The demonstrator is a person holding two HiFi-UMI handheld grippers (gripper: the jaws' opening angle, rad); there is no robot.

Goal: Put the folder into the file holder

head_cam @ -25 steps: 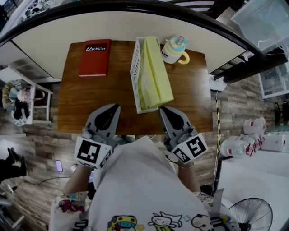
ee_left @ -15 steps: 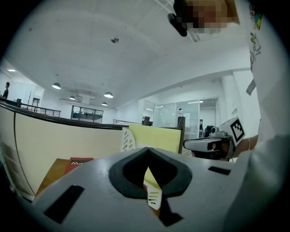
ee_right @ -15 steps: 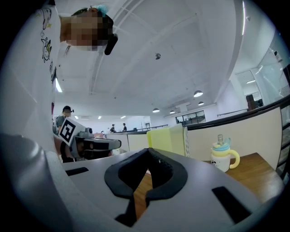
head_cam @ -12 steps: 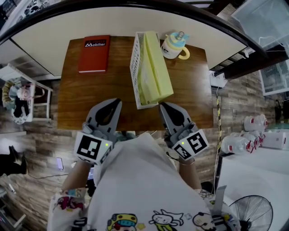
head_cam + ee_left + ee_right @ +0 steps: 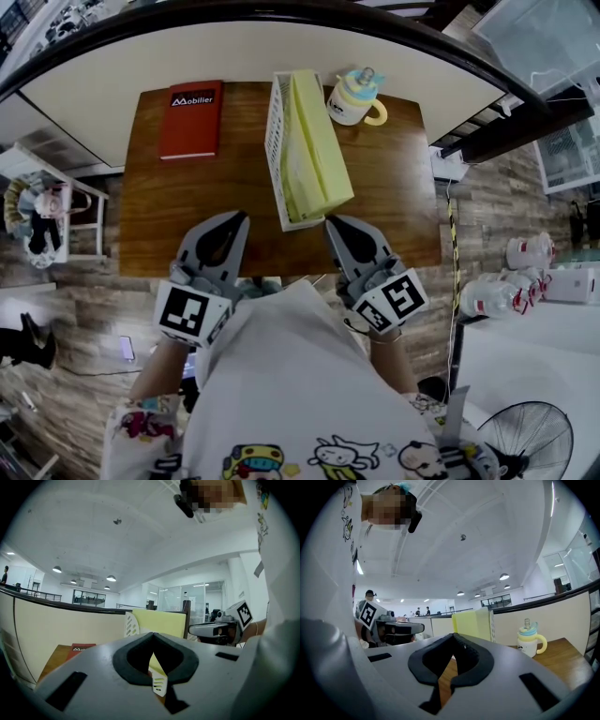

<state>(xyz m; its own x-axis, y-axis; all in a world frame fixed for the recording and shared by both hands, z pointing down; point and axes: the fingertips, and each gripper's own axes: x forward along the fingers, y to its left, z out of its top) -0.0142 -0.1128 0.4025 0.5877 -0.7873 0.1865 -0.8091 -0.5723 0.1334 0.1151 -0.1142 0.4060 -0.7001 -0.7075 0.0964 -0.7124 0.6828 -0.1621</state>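
A pale yellow folder (image 5: 314, 141) stands inside the white slotted file holder (image 5: 275, 141) in the middle of the brown table (image 5: 187, 206). It also shows in the left gripper view as a yellow sheet (image 5: 159, 623) and in the right gripper view (image 5: 471, 625). My left gripper (image 5: 239, 217) hovers at the table's near edge, left of the holder's near end, jaws together and empty. My right gripper (image 5: 330, 221) sits just right of that same end, also shut and holding nothing. Neither touches the holder.
A red book (image 5: 191, 119) lies at the table's far left. A white and yellow lidded cup (image 5: 354, 97) stands at the far right, behind the holder. A cream partition runs along the table's far side. A fan (image 5: 525, 441) stands on the floor at the lower right.
Only the head view has drifted slightly. Both grippers, the folder and the holder keep their places.
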